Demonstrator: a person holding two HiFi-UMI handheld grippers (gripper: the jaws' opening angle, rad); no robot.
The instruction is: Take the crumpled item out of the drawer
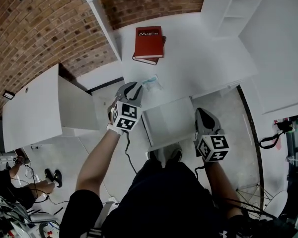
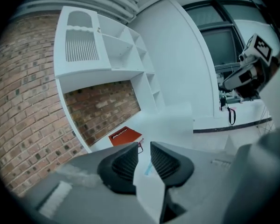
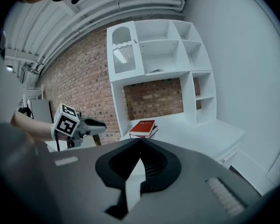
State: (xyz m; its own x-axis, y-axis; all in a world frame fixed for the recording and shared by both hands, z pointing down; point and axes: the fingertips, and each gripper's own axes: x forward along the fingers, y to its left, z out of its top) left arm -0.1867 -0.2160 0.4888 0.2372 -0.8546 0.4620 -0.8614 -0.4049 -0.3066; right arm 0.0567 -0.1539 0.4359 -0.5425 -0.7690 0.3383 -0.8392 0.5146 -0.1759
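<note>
The open white drawer [image 1: 169,123] is being shown in the head view alone, the pale crumpled item [image 1: 152,82] being pinched by the left gripper [image 1: 131,86], the right gripper [image 3: 140,140] shut, empty.

Two red books [image 1: 149,42] lie stacked on the white desk top [image 1: 203,58] in the upper middle of the head view. A brick wall [image 1: 35,29] fills the upper left and a white shelf unit [image 1: 233,6] the upper right. A white cabinet door [image 1: 32,105] stands open at the left. A black strap [image 1: 272,139] hangs near the right edge.
</note>
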